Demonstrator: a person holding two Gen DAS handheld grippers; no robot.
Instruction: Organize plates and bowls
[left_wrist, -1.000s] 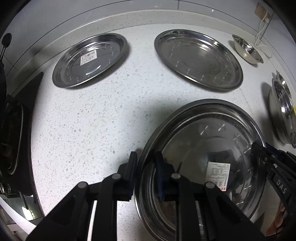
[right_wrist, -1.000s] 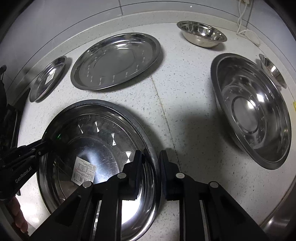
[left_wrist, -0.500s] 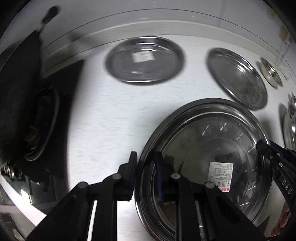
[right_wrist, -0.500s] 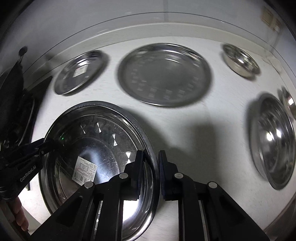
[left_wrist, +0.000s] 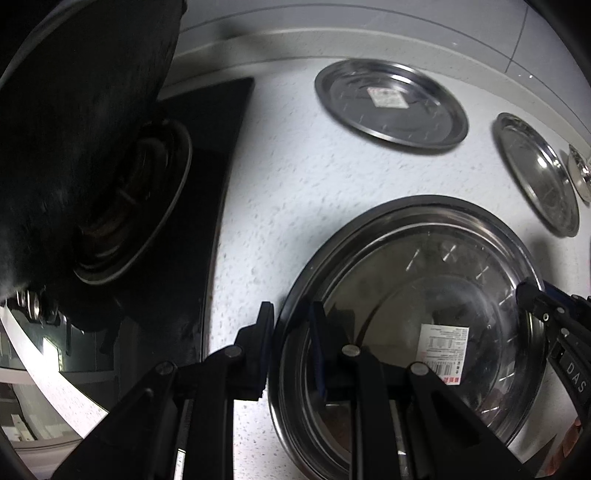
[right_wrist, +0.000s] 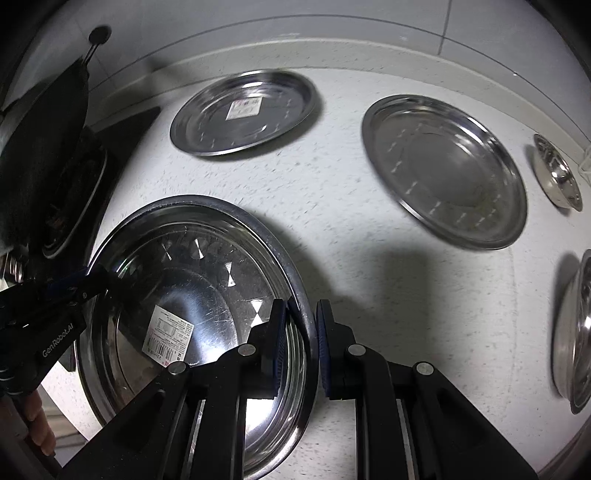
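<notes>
Steel plate (right_wrist: 207, 280) rim between fingers (right_wrist: 277, 339)

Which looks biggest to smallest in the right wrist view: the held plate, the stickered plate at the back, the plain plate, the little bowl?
1. Held plate, though it is nearest the camera.
2. Plain plate.
3. Stickered plate, close to the plain one, so unsure.
4. Little bowl, clearly smallest.
</notes>
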